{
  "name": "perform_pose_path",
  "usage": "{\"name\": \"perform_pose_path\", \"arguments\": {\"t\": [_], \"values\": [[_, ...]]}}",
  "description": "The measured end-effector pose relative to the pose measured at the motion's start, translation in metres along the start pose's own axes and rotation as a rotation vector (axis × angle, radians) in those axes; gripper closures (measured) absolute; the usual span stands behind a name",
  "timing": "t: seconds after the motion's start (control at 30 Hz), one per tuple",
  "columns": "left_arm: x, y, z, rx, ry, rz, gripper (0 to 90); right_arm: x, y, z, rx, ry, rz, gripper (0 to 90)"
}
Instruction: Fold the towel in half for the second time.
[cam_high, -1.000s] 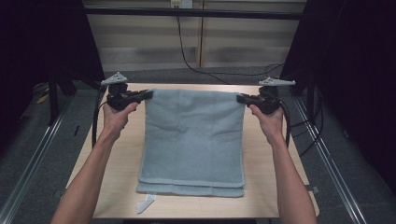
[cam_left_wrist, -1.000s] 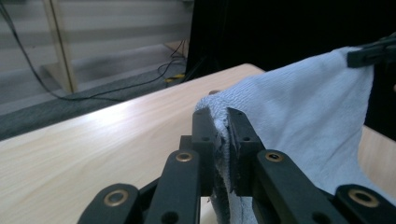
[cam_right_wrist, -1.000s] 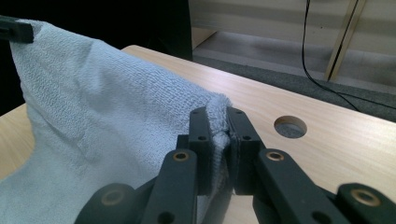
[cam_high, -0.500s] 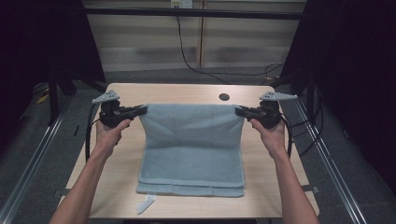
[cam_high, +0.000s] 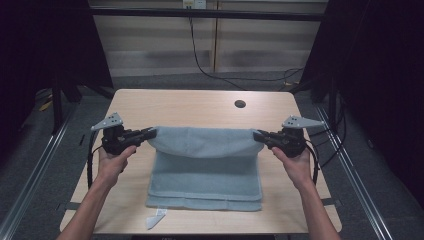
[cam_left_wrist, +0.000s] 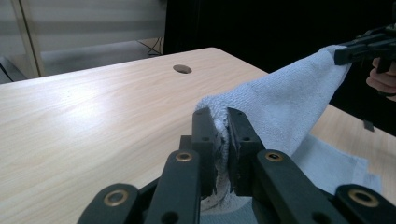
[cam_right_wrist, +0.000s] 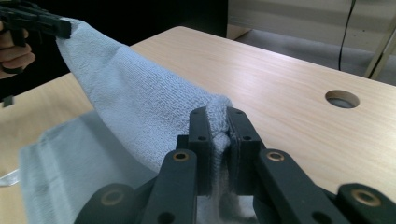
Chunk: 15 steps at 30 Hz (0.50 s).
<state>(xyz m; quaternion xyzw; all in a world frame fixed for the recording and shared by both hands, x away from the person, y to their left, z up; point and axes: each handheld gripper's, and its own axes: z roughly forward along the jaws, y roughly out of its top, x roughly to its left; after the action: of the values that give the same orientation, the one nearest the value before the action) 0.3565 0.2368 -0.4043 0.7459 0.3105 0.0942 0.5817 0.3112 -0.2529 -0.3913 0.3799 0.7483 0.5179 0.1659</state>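
Observation:
A light blue towel (cam_high: 205, 170) lies on the wooden table (cam_high: 190, 107), its far edge lifted and folding back over the near part. My left gripper (cam_high: 151, 132) is shut on the towel's left far corner (cam_left_wrist: 219, 121). My right gripper (cam_high: 256, 135) is shut on the right far corner (cam_right_wrist: 217, 116). Between the two grippers the held edge hangs in a slack arc a little above the table. Across the left gripper view the towel (cam_left_wrist: 289, 107) stretches to the other gripper (cam_left_wrist: 345, 51). The right gripper view has the towel (cam_right_wrist: 126, 88) running to the other gripper (cam_right_wrist: 58, 28).
A round cable hole (cam_high: 240, 104) sits in the table's far right. A small white scrap (cam_high: 155, 220) lies near the front edge, left of the towel. Dark cables (cam_high: 210, 65) run along the floor beyond the table. Metal rails flank both sides.
Both grippers have come toward the near side of the table and a little down, drawing the towel's far edge back over its lower part. The far half of the table is now bare.

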Motion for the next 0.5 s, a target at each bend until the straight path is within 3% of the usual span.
{"name": "perform_pose_path", "arguments": {"t": [0.13, 0.27, 0.47, 0.5], "values": [[-0.01, -0.005, -0.008, 0.006, -0.015, 0.015, 83.4, 0.009, -0.01, -0.012, 0.005, 0.004, -0.004, 82.0], [-0.017, -0.019, -0.01, 0.067, 0.007, 0.044, 83.3, 0.017, -0.027, -0.014, 0.056, 0.01, -0.005, 82.0], [-0.022, -0.041, -0.01, 0.119, -0.011, 0.006, 83.3, 0.026, -0.061, -0.01, 0.126, 0.031, 0.025, 81.8], [-0.023, -0.046, -0.011, 0.145, -0.008, 0.015, 83.2, 0.027, -0.064, -0.01, 0.133, 0.034, 0.029, 81.7]]}}
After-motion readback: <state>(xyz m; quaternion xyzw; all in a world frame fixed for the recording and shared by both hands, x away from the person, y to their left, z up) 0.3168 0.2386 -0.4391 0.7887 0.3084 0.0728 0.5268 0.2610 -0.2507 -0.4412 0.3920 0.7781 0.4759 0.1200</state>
